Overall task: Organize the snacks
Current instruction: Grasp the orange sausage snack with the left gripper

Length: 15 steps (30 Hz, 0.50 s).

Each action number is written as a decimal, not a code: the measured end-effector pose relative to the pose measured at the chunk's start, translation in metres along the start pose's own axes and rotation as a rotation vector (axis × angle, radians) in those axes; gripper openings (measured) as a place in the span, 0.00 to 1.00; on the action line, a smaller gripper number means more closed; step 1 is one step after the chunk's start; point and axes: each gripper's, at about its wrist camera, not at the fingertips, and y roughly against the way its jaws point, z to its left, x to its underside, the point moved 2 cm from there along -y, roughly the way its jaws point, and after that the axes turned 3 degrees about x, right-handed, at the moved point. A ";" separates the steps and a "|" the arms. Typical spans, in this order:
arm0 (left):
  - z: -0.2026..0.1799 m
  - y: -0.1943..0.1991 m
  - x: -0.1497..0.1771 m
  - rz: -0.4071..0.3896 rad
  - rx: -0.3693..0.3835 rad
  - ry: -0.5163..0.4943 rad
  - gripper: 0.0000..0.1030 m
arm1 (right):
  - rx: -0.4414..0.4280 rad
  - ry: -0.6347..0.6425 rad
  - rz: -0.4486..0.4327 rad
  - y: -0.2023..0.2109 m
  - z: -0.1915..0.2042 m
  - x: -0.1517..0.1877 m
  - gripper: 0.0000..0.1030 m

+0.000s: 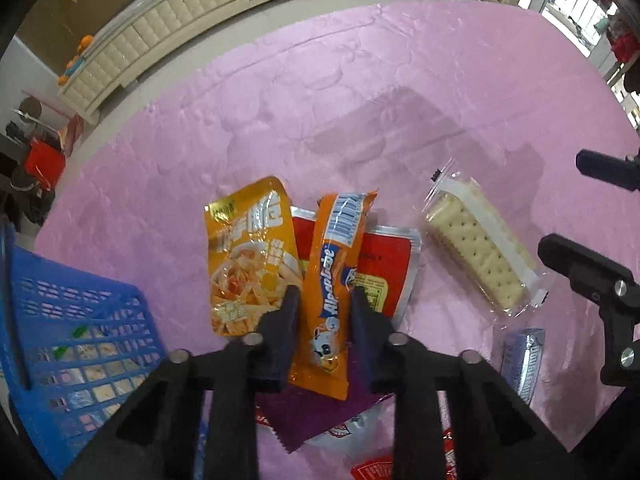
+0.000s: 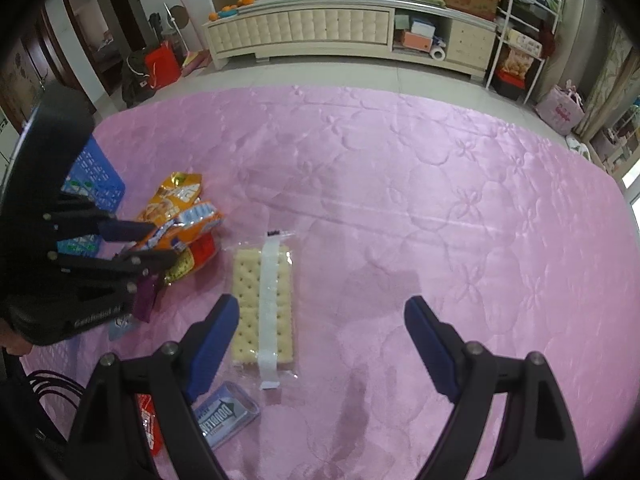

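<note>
An orange Alpenliebe candy packet [image 1: 334, 280] lies on top of a yellow noodle pouch [image 1: 248, 256] and a red pouch [image 1: 386, 264]. My left gripper [image 1: 324, 300] points down on it, and its two pads press the packet's sides. In the right wrist view the same left gripper [image 2: 148, 242] pinches the orange packet [image 2: 192, 224]. A clear pack of white crackers [image 2: 264, 304] lies flat just inside the left finger of my right gripper [image 2: 322, 312], which stands wide open above the cloth with nothing gripped. The right gripper [image 1: 588, 212] shows at the right edge.
A blue mesh basket [image 1: 80, 320] with some packets inside stands at the left. A purple packet [image 1: 320, 416], a silver-blue gum pack [image 2: 226, 416] and a red packet [image 1: 372, 472] lie near me. Pink quilted cloth [image 2: 440, 200] covers the surface.
</note>
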 end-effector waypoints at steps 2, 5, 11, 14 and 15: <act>0.002 0.002 0.001 -0.007 0.012 0.020 0.14 | -0.016 -0.005 -0.001 0.002 0.000 0.001 0.85; 0.006 0.011 0.004 -0.035 0.024 0.045 0.12 | -0.039 -0.013 -0.008 0.005 0.002 0.000 0.85; 0.010 0.038 0.016 -0.100 0.053 0.088 0.12 | -0.052 -0.006 -0.012 0.011 0.009 -0.006 0.85; 0.015 0.049 0.023 -0.132 0.062 0.108 0.12 | -0.038 0.007 -0.003 0.012 0.011 -0.008 0.85; 0.016 0.053 0.024 -0.138 0.066 0.115 0.12 | -0.034 0.009 -0.002 0.012 0.012 -0.009 0.85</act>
